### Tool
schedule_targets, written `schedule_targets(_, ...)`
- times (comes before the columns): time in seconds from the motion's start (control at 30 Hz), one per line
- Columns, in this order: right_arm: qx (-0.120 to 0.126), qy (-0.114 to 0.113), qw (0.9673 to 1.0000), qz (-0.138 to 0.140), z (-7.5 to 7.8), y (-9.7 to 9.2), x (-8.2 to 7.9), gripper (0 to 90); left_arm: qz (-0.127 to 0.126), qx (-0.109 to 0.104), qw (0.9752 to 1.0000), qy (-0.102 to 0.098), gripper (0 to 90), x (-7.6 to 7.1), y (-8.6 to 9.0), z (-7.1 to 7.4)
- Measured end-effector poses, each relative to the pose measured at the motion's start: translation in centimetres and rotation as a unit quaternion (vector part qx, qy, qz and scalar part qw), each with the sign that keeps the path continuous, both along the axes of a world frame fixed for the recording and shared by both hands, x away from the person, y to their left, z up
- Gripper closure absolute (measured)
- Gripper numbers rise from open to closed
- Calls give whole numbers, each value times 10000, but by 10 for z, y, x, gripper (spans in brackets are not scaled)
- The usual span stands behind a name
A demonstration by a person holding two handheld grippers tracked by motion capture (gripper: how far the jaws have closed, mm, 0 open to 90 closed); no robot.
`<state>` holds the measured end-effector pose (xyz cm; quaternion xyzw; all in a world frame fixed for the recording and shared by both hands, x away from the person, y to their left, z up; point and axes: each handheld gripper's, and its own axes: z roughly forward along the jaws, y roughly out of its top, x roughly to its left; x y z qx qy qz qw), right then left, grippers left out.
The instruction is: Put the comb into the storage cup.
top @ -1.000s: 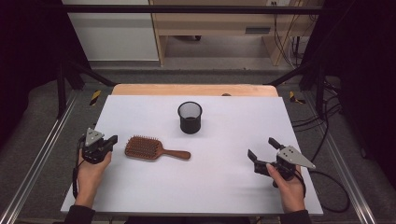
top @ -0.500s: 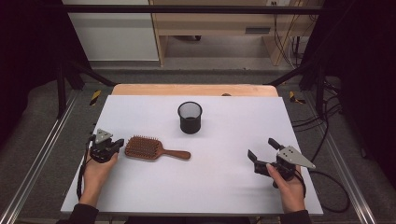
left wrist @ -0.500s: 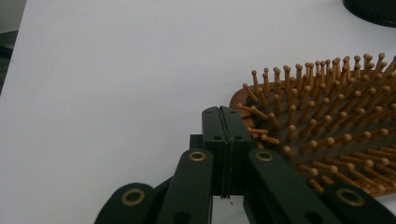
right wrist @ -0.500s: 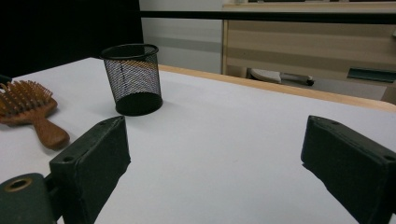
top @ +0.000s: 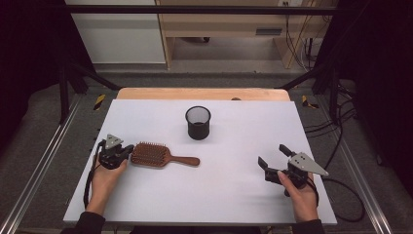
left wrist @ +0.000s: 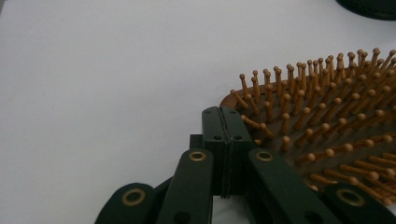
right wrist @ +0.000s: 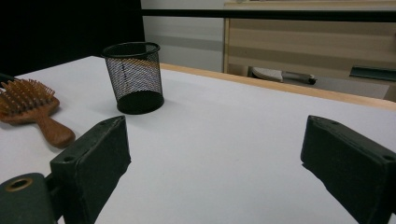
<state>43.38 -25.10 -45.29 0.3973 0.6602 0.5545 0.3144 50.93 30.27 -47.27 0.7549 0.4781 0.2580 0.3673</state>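
Wooden brush (top: 158, 155) nudged by left gripper (top: 127, 150), jaws closed, empty; right gripper (top: 273, 161) wide open, idle. Next: open left jaws, grasp brush.

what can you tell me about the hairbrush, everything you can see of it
The hairbrush is a wooden-looking paddle brush, reddish brown, with a broad head full of ball-tipped pins pointing up and a slim rounded handle. It lies flat on the white table, head toward the left gripper, handle toward the right side. The left gripper's shut jaws are at the head's rim; whether they touch it is hard to tell. It lies apart from the black mesh cup.
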Motion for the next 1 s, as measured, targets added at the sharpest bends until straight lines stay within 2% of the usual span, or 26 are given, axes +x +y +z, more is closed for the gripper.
schedule_targets(0.23,6,7,10000,-20,0,0,-1,80,-123,32,9999,-4,900,1,-12,0)
schedule_targets(0.33,22,41,10000,-26,-1,0,-1,79,-247,193,9995,-26,900,2,-21,0)
schedule_targets(0.43,-6,40,10000,-1,-1,0,-1,79,-354,158,9992,-11,900,2,-31,-1)
schedule_targets(0.57,-11,59,10000,33,-1,1,-1,75,-476,220,9986,-17,900,4,-44,-1)
schedule_targets(0.73,59,69,9999,45,0,1,-2,73,-605,227,9979,-8,900,7,-58,-3)
schedule_targets(0.9,-6,85,9999,95,0,2,-1,71,-722,286,9970,0,900,5,-69,-1)
schedule_targets(1.0,8,97,9999,96,0,2,-1,71,-801,227,9965,17,900,3,-74,-1)
